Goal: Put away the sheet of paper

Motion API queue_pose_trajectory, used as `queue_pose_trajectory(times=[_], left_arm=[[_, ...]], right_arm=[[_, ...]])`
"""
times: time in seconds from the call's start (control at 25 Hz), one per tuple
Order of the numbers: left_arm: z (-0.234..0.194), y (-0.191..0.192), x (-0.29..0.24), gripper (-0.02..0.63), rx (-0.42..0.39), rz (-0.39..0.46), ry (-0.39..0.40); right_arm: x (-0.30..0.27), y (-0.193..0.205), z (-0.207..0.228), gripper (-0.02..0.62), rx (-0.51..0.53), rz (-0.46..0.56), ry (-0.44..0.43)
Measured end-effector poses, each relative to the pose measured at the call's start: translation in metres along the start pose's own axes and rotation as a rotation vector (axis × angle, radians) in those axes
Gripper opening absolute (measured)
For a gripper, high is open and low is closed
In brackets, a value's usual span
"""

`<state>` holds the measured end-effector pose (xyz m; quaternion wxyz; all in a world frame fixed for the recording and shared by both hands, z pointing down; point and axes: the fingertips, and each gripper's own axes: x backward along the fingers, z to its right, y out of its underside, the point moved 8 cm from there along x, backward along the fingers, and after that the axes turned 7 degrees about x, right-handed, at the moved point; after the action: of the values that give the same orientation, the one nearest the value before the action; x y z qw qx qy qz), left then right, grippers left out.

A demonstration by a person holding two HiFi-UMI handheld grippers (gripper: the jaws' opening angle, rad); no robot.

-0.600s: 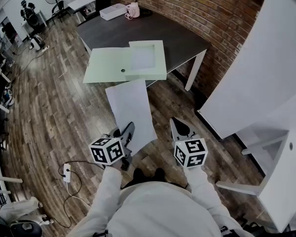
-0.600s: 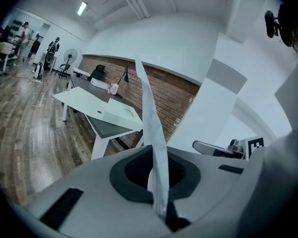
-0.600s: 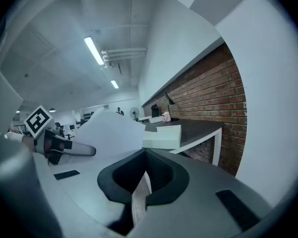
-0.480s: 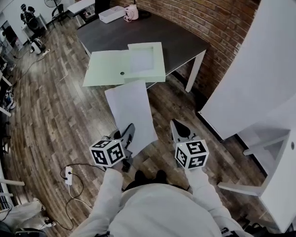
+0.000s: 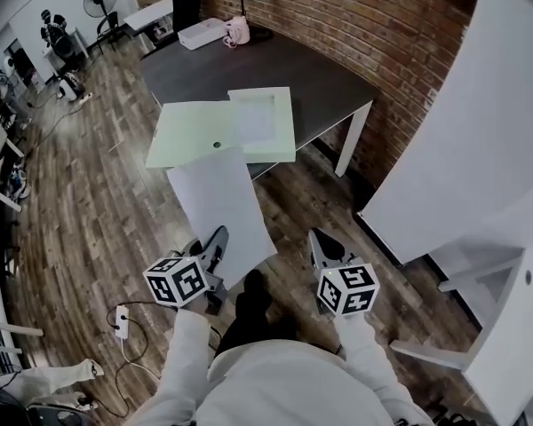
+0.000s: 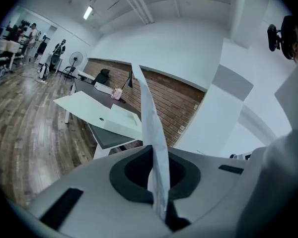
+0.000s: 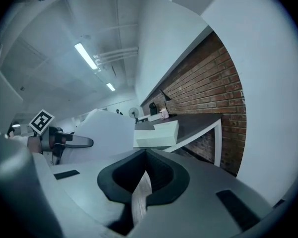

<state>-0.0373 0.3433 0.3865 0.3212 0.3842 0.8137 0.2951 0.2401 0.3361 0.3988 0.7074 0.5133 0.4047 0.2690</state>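
The sheet of paper (image 5: 220, 211) is in the air before the person, its near edge clamped flat in the left gripper (image 5: 211, 245), probably so that its far edge can lead into the open box file (image 5: 191, 133) at the edge of the table (image 5: 284, 65). The right gripper (image 5: 325, 243), clenched on nothing, is well apart from the sheet. Above the box there is free room.

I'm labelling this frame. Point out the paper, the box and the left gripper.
paper (image 5: 218, 204), head view, middle of the sheet.
box (image 5: 271, 153), head view, its near wall.
left gripper (image 5: 217, 237), head view, between its fingertips, at the paper's near edge.
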Motion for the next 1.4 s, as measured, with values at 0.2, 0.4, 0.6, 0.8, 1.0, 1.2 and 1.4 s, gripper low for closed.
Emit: queue_pose_trajectory(times=[0.2,0.4,0.6,0.8,1.0,1.2,1.4], left_arm=[[-0.023,-0.026,-0.024,0.017,0.009,0.005,0.02],[-0.053,-0.065,-0.06,0.017,0.011,-0.008,0.049],[-0.081,-0.112,-0.095,0.017,-0.012,-0.043,0.095],[-0.103,-0.159,-0.126,0.017,-0.035,-0.065,0.146],[-0.121,-0.196,-0.153,0.017,-0.067,-0.079,0.195],[-0.131,-0.219,-0.171,0.017,-0.085,-0.091,0.231],[-0.134,-0.24,-0.189,0.017,-0.1,-0.082,0.26]], right_arm=[[-0.042,-0.008,0.006,0.028,-0.006,-0.01,-0.004],[-0.1,-0.028,0.011,0.028,0.004,-0.012,0.001],[-0.159,-0.051,0.018,0.028,-0.013,-0.012,0.027],[-0.209,-0.075,0.028,0.028,-0.017,-0.009,0.065],[-0.25,-0.094,0.035,0.028,-0.006,-0.001,0.094],[-0.271,-0.103,0.039,0.028,-0.005,-0.004,0.122],[-0.287,-0.11,0.047,0.028,-0.022,0.002,0.127]])
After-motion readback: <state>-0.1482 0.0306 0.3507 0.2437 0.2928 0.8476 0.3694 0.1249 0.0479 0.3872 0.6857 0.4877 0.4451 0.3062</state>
